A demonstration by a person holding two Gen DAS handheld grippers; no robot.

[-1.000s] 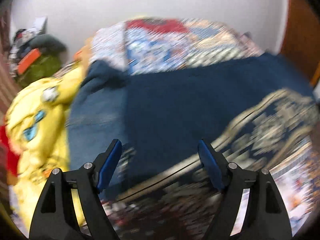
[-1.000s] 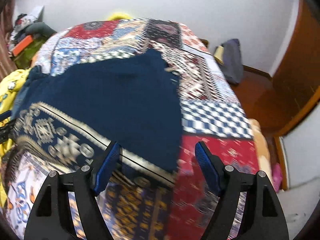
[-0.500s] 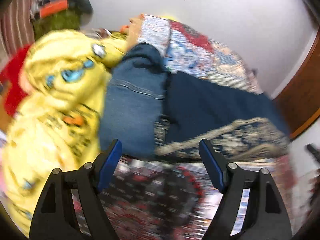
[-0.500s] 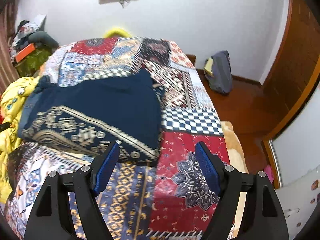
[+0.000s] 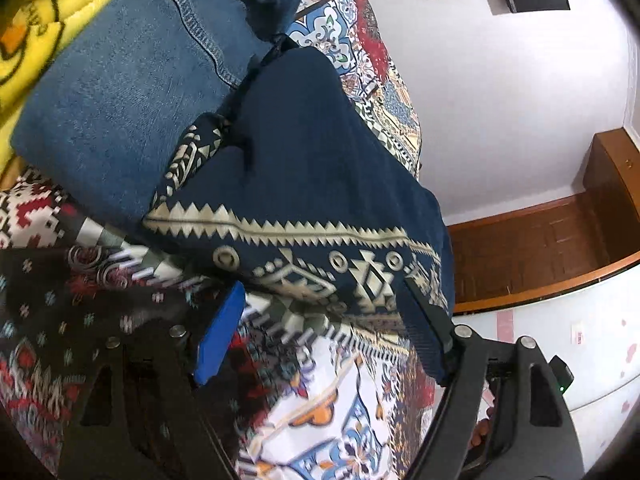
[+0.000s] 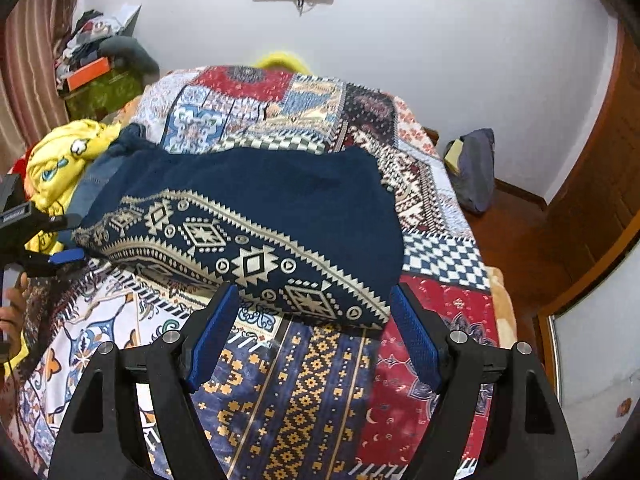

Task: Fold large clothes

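The folded navy garment [image 6: 256,216] with the cream geometric border is lying on the patchwork bed cover [image 6: 304,392], its patterned hem facing the near edge of the bed.

The right gripper [image 6: 316,332] is hovering just short of that hem, tilted down at the bed. Its jaws are standing wide with nothing between them; the hem is sitting at twelve o'clock from the gap, and the garment's near right corner is just beside the right blue pad [image 6: 414,340], though I cannot tell whether they are touching.

The left gripper [image 5: 320,328] is coming in low at the garment's left end, seen at nine o'clock in the right wrist view. Its jaws have just been closing a little but are still standing wide. The patterned border is lying at twelve o'clock from the gap, and the fabric's lower right corner is draping over the right-hand finger in the left wrist view; the pads are not pressing on cloth.

Folded blue jeans [image 5: 120,92] are lying against the garment at ten o'clock, with a yellow blanket [image 6: 64,160] beyond them.
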